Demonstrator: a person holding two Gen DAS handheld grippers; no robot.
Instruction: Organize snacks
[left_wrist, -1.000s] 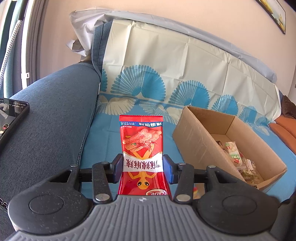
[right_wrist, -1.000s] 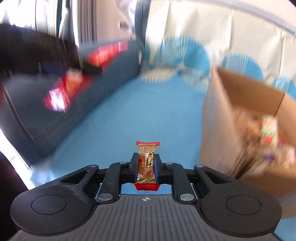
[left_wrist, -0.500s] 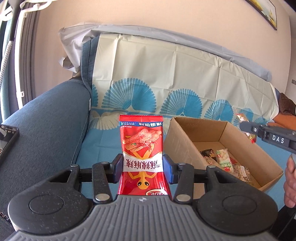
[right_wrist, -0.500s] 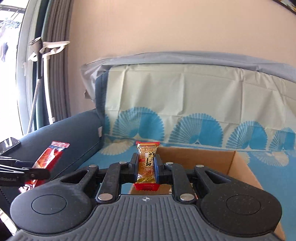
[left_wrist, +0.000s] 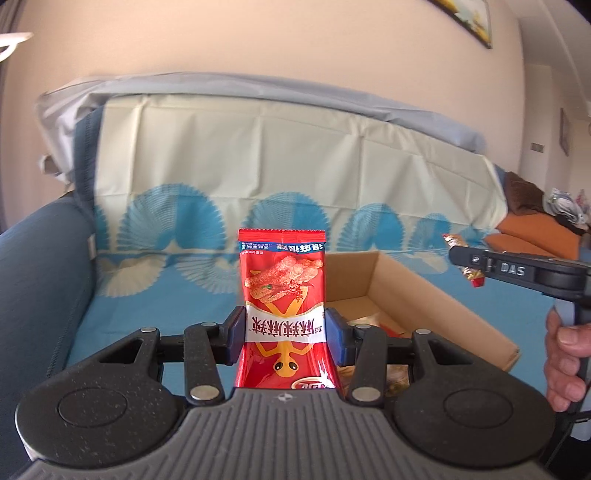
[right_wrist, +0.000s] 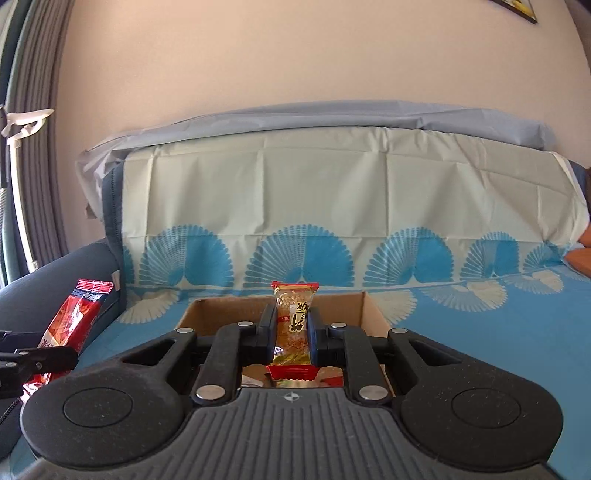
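Observation:
My left gripper (left_wrist: 284, 336) is shut on a red snack packet (left_wrist: 282, 291) with a lizard picture, held upright above the near left edge of an open cardboard box (left_wrist: 406, 291). My right gripper (right_wrist: 293, 328) is shut on a small golden snack bar with red ends (right_wrist: 294, 317), held upright over the same box (right_wrist: 369, 310). The right gripper also shows in the left wrist view (left_wrist: 461, 258), to the right of the box, and the red packet shows at the left of the right wrist view (right_wrist: 74, 317). Several wrapped snacks lie inside the box.
The box stands on a sofa seat covered with a blue and cream fan-patterned cloth (right_wrist: 480, 325). A blue armrest (left_wrist: 33, 280) rises at the left. An orange cushion (left_wrist: 532, 236) lies at the far right. A hand (left_wrist: 565, 350) grips the right gripper's handle.
Both grippers have lifted and levelled, each holding its snack. The right gripper has swung over the box, and the left has moved closer to the box.

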